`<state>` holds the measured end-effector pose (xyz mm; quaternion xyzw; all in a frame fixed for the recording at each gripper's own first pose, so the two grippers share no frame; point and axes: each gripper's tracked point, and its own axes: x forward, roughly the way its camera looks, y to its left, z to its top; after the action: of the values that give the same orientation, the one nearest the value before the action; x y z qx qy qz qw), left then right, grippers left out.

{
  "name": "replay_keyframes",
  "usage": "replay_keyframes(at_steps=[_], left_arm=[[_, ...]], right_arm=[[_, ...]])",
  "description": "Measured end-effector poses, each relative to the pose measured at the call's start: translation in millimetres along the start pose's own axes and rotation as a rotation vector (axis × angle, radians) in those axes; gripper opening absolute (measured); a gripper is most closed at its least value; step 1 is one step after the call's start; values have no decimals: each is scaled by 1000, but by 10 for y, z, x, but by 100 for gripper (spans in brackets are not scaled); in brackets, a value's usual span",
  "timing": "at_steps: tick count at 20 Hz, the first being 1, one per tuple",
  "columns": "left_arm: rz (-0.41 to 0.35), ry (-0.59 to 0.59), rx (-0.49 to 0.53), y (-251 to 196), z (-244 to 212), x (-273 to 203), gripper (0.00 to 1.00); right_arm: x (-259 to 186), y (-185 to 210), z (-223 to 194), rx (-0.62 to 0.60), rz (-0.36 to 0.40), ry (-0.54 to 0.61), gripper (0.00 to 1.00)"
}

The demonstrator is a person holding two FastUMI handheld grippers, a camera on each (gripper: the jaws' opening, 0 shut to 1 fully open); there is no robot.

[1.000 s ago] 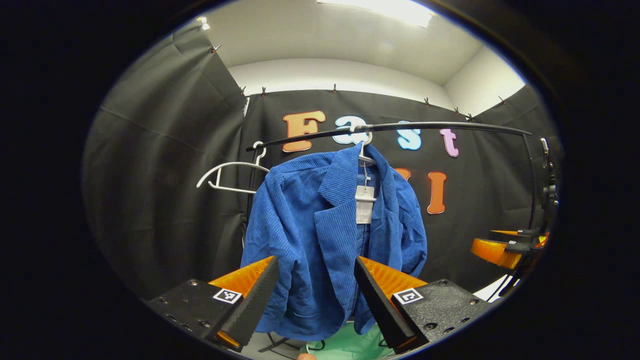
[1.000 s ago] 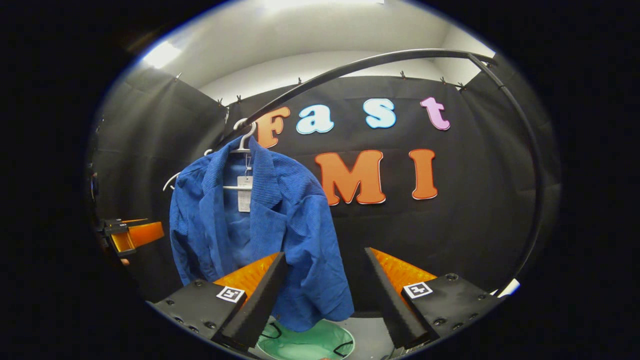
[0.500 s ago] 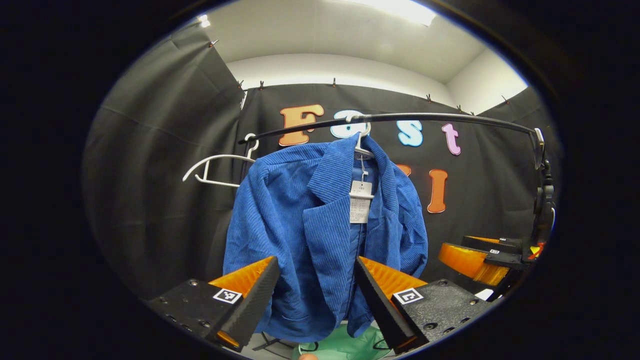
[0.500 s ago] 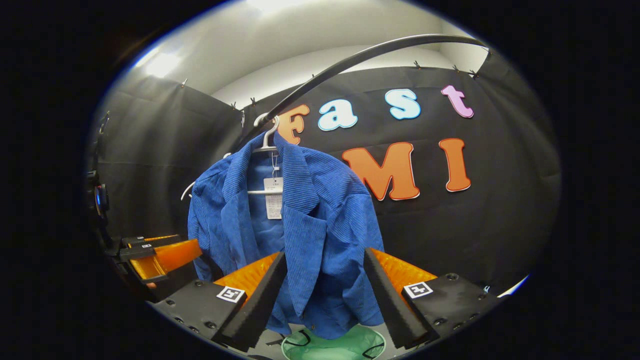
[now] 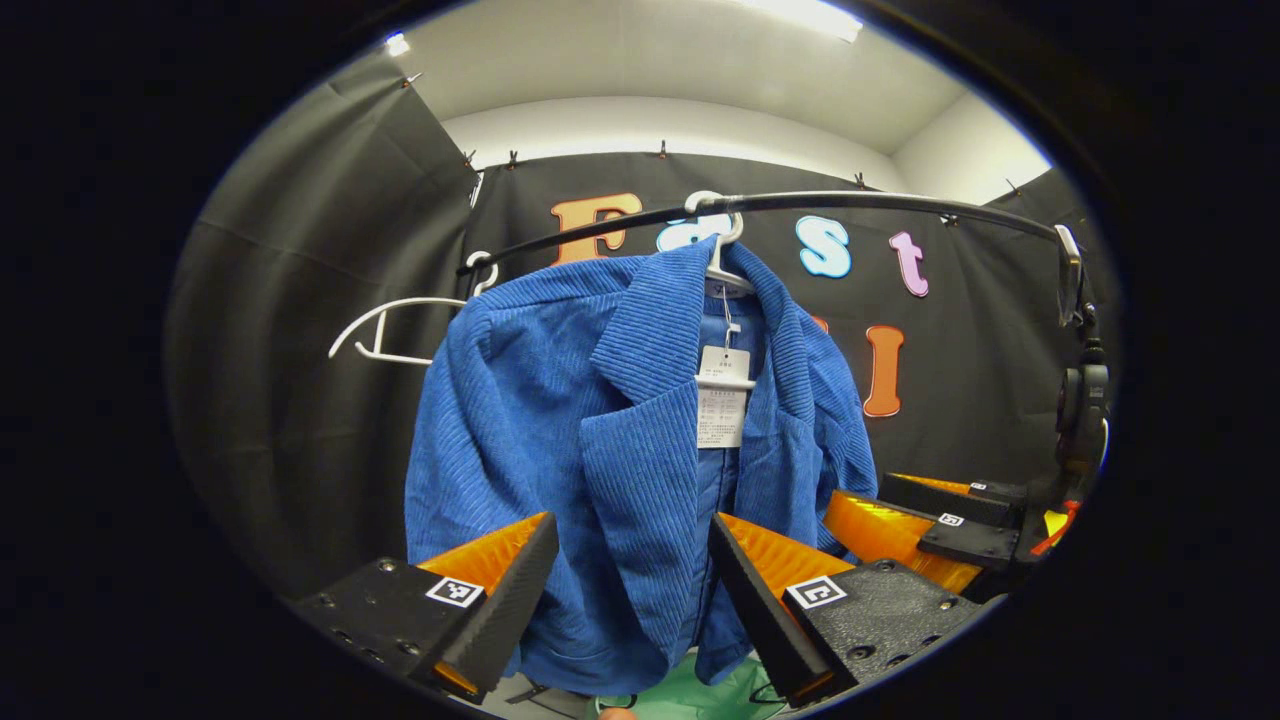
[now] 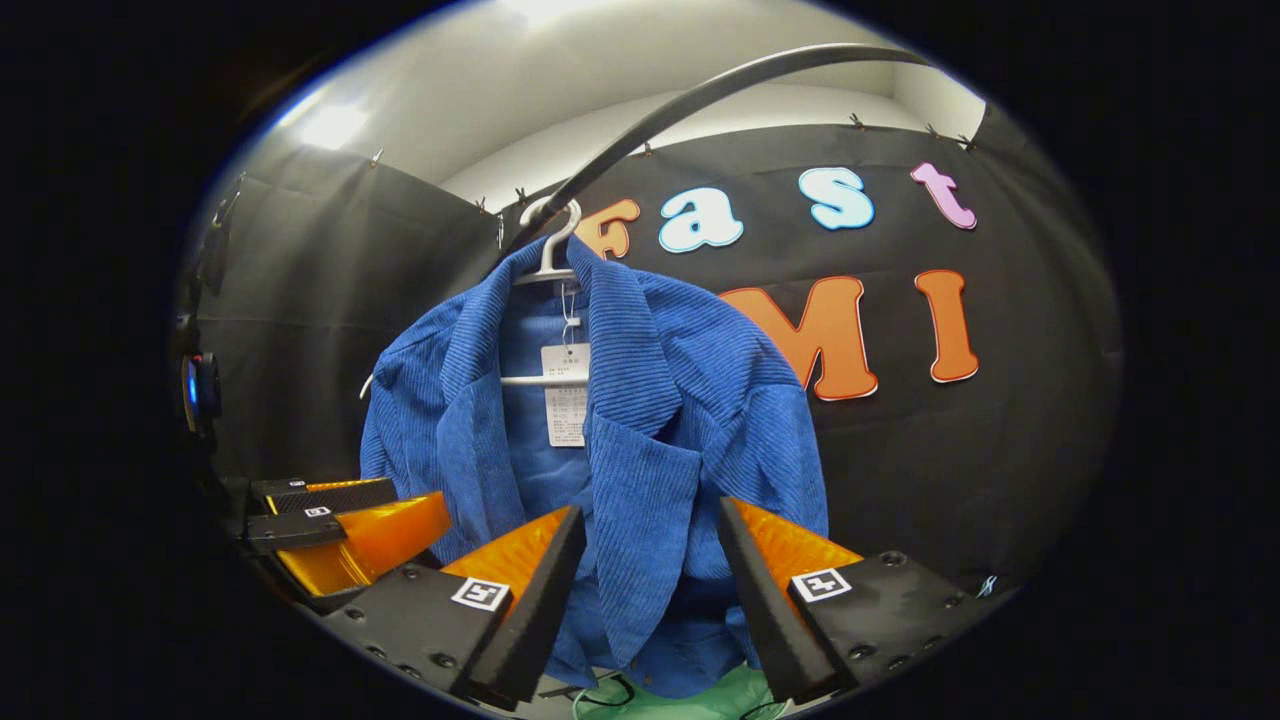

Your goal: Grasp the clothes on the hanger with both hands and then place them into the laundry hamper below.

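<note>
A blue corduroy jacket (image 5: 620, 420) (image 6: 640, 430) hangs on a white hanger (image 5: 718, 262) (image 6: 550, 262) from a black curved rail (image 5: 850, 202) (image 6: 700, 100), a paper tag at its collar. My left gripper (image 5: 632, 590) is open, just short of the jacket's left front panel, with nothing between its fingers. My right gripper (image 6: 645, 590) is open in front of the jacket's right front panel. Each gripper shows at the edge of the other's view, as the right gripper (image 5: 920, 525) and the left gripper (image 6: 340, 520). The green hamper (image 5: 720, 685) (image 6: 690, 695) sits below the jacket's hem.
An empty white hanger (image 5: 400, 330) hangs on the rail left of the jacket. Black cloth walls close in the booth behind and on both sides. A black stand with a device (image 5: 1080, 420) rises at the rail's right end.
Both grippers have moved closer to the jacket, which now looks larger in both views. Each gripper has come further into the other's view. Both stay open.
</note>
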<state>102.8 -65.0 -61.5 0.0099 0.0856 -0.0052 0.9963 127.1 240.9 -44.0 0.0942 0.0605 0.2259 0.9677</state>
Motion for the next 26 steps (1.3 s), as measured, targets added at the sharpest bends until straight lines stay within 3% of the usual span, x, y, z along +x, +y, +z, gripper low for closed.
replay_keyframes(at_steps=[1,2,4,5,8,9,12,13,14,15,17,18,21,22,25,26], left_arm=[[7,-2,4,-1,12,62,95],[8,-2,10,-17,6,104,95],[9,-5,19,-37,24,190,92],[15,-6,25,-23,25,235,92],[36,7,37,19,-21,376,95],[35,6,35,15,-34,426,95],[40,18,36,41,-92,538,95],[44,23,37,50,-120,567,95],[49,26,38,63,-134,594,95],[56,28,41,86,-145,617,95],[58,18,38,109,-144,642,92],[59,13,34,114,-138,659,85],[67,9,21,155,-169,711,75],[64,6,17,166,-164,719,70],[54,3,6,165,-157,749,36],[44,5,10,148,-156,747,26]], right_arm=[[68,3,-27,2,3,7,95],[115,13,-54,7,7,14,86],[220,18,-89,16,16,24,86],[275,21,-101,22,18,27,77],[445,50,-135,31,29,37,76],[507,64,-151,29,32,40,84],[617,116,-192,14,42,39,84],[668,116,-213,7,35,37,76],[696,111,-228,0,33,38,80],[728,114,-249,-2,34,38,69],[773,104,-272,3,36,35,69],[775,113,-267,11,42,34,69],[847,117,-284,23,50,35,55],[829,127,-286,20,58,33,47],[797,95,-273,31,65,29,21],[849,81,-280,42,77,31,18]])
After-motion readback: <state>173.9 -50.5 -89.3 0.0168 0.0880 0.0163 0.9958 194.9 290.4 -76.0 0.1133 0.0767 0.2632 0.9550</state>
